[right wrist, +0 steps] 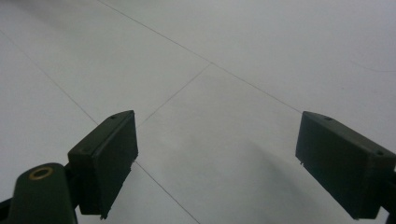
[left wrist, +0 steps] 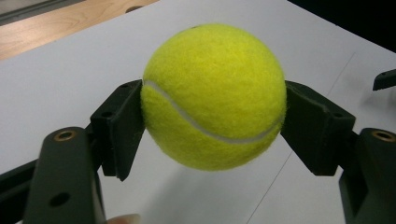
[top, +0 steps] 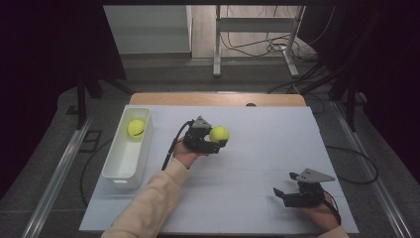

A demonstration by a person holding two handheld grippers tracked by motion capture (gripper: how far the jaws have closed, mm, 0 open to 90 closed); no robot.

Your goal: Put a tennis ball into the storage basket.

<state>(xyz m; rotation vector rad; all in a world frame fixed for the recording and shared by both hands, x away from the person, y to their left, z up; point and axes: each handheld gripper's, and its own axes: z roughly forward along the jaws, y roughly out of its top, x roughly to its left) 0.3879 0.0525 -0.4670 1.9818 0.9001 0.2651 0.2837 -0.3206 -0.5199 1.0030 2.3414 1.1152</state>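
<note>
L gripper (top: 214, 144) clamps ball (top: 219, 134) above the mat, prob. bound for bin (top: 143, 148), which holds another ball (top: 135, 128). R gripper (top: 287, 187) idles w/ jaws wide, empty, near mat's right edge.

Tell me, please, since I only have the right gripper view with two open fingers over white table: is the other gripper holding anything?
Observer: Yes, the left gripper is shut on a tennis ball, a finger pressed on each side.
Operator: Is that ball resting on the table?
Observer: No, it is lifted off the white table, with its shadow on the surface below it.
Operator: Are there other balls around?
Observer: A second tennis ball lies in the far end of a white bin at the table's left edge.
Operator: And where is my gripper?
Observer: The right gripper sits open near the table's near right corner.
</note>
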